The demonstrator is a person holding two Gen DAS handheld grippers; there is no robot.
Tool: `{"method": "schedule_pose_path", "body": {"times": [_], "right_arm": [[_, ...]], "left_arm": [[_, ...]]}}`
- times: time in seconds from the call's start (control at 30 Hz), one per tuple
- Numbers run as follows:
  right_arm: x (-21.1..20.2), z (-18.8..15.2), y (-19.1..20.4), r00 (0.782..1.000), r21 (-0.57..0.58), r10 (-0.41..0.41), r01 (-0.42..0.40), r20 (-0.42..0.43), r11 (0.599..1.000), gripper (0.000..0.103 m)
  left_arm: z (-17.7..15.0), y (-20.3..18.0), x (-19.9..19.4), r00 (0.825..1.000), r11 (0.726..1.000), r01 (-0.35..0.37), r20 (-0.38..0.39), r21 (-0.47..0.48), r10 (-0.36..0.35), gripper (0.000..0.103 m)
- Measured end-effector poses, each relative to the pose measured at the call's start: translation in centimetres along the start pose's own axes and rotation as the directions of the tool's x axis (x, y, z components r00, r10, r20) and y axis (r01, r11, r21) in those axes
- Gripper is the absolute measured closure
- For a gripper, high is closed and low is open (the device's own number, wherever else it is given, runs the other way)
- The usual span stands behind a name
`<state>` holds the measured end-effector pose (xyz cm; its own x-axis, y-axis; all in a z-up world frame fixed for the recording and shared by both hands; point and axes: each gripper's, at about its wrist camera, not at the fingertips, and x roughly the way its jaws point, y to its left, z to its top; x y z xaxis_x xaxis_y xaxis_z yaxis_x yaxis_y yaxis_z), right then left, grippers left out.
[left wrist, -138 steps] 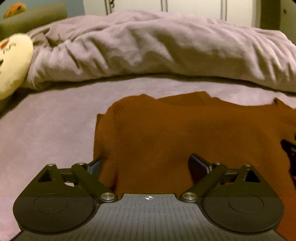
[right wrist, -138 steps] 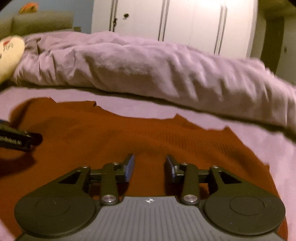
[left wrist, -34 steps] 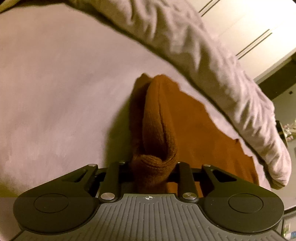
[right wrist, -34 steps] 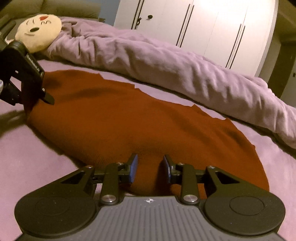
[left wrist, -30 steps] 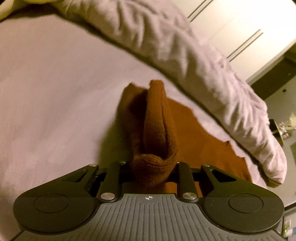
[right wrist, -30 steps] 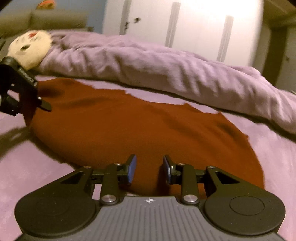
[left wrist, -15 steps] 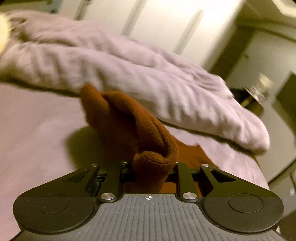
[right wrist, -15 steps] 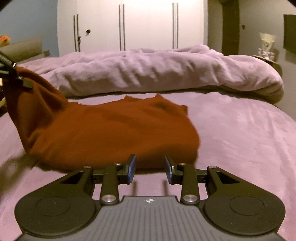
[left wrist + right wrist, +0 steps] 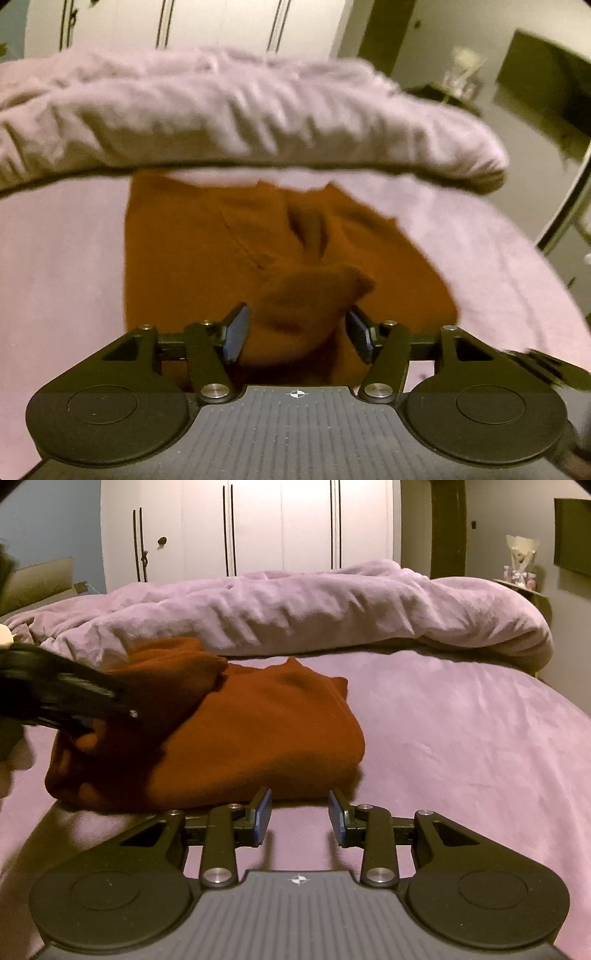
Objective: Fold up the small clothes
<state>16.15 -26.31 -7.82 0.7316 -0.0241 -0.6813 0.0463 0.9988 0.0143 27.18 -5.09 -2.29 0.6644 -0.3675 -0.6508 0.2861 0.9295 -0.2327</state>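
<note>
L tool just opened, sweater fold loose between pads.

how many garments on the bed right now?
1. A rust-brown knit garment lies folded over on the purple sheet, in front of the bunched duvet. Its bunched end sits between the left claw's open fingers. More could be hidden under the duvet.

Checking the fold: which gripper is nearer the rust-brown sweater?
Left. The left gripper straddles a bunched fold of the sweater; the right gripper hovers just short of its edge.
</note>
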Motion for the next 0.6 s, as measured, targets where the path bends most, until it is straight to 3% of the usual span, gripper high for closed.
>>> {"method": "schedule_pose_path", "body": {"times": [0.07,0.13,0.3,0.47,0.57,0.6], "right_arm": [[0.0,0.3,0.1,1.0,0.01,0.005,-0.005,0.006,1.0,0.069],[-0.2,0.7,0.4,1.0,0.017,0.017,-0.017,0.019,1.0,0.069],[-0.7,3.1,1.7,0.995,0.009,0.064,-0.065,0.078,0.998,0.068],[-0.6,7.3,4.1,0.968,0.015,0.2,-0.205,0.149,0.979,0.069],[1.5,8.6,5.9,0.952,0.007,0.284,-0.287,0.112,0.958,0.074],[2.6,8.7,6.4,0.955,0.0,0.288,-0.288,0.078,0.958,0.081]], "left_arm": [[-0.7,1.2,-2.3,0.999,0.999,-0.018,0.048,-0.034,0.02,0.029],[-1.3,2.3,-3.5,0.995,0.995,-0.068,0.063,-0.068,0.073,0.029],[-3.3,6.5,-4.4,0.979,0.968,-0.2,-0.006,-0.15,0.202,0.029],[-3.5,8.2,-3.8,0.976,0.949,-0.215,-0.04,-0.232,0.212,0.029],[-3.2,8.0,-3.3,0.977,0.952,-0.215,-0.046,-0.218,0.21,0.026],[-3.2,7.9,-3.1,0.976,0.954,-0.218,-0.049,-0.208,0.212,0.026]]}}
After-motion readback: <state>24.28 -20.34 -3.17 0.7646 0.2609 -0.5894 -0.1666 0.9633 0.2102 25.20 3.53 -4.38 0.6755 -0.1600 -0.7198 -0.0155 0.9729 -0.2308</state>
